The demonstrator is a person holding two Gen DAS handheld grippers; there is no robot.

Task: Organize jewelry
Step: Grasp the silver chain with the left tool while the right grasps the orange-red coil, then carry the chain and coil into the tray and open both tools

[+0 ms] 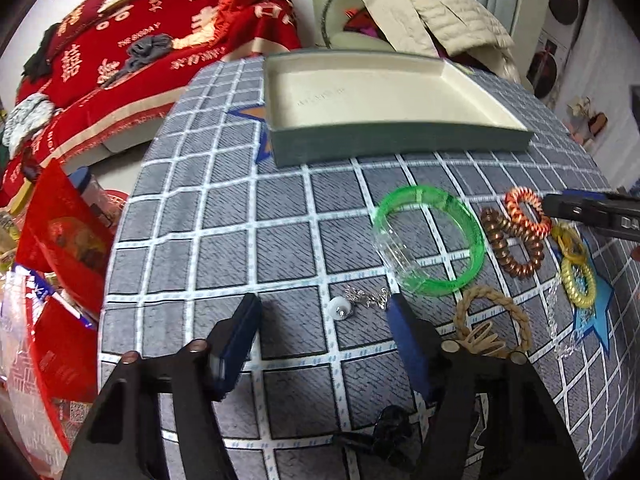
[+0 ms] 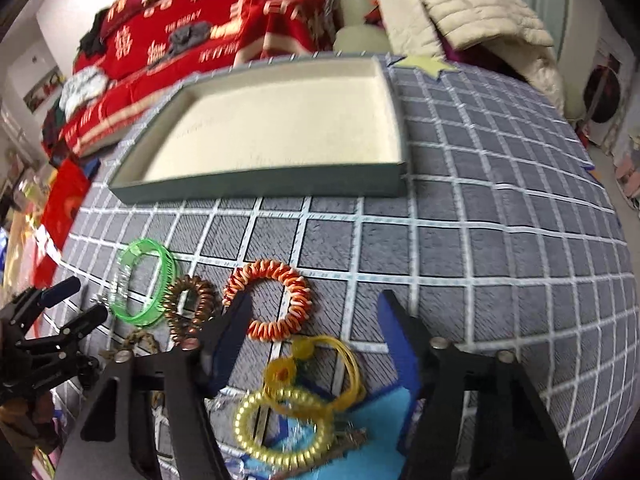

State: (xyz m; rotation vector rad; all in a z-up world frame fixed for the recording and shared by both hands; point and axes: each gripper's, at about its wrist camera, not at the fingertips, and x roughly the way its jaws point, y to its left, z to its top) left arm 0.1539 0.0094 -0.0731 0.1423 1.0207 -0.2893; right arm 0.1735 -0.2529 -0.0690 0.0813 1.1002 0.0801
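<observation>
Left gripper (image 1: 324, 312) low over the checked tablecloth (image 1: 224, 216), fingers spread wide, nothing between them but a small white pendant (image 1: 340, 309) on a thin silver chain (image 1: 368, 298) lying on the cloth near the right fingertip. A dark tangled piece (image 1: 394, 436) sits under the gripper body, too blurred to identify. Just right of that finger, a braided straw ring (image 1: 494, 320). Beyond the chain, a clear green bangle (image 1: 430, 240) lies flat; beside it a copper coil hair tie (image 1: 512, 244), and touching that an orange-and-white coil tie (image 1: 526, 210). Farther right, yellow coil ties (image 1: 576, 276) over a blue star print. Right gripper (image 2: 316, 304) also hangs open and wide, holding nothing; a yellow coil tie (image 2: 280, 428) and thin yellow loops (image 2: 340, 372) lie between its fingers close to the camera, motion-blurred. Its left fingertip overlaps the orange-and-white tie (image 2: 272, 300); the copper tie (image 2: 188, 308) and green bangle (image 2: 144, 280) line up to the left, with the left gripper (image 2: 72, 304) past them at the frame edge. Well beyond all the jewelry, a shallow green tray (image 1: 400, 144) with a cream lining stands on the cloth, nothing visible in it. Behind the table: a red embroidered sofa cover (image 1: 152, 40) and a cream quilted jacket (image 1: 440, 12) on a chair.
</observation>
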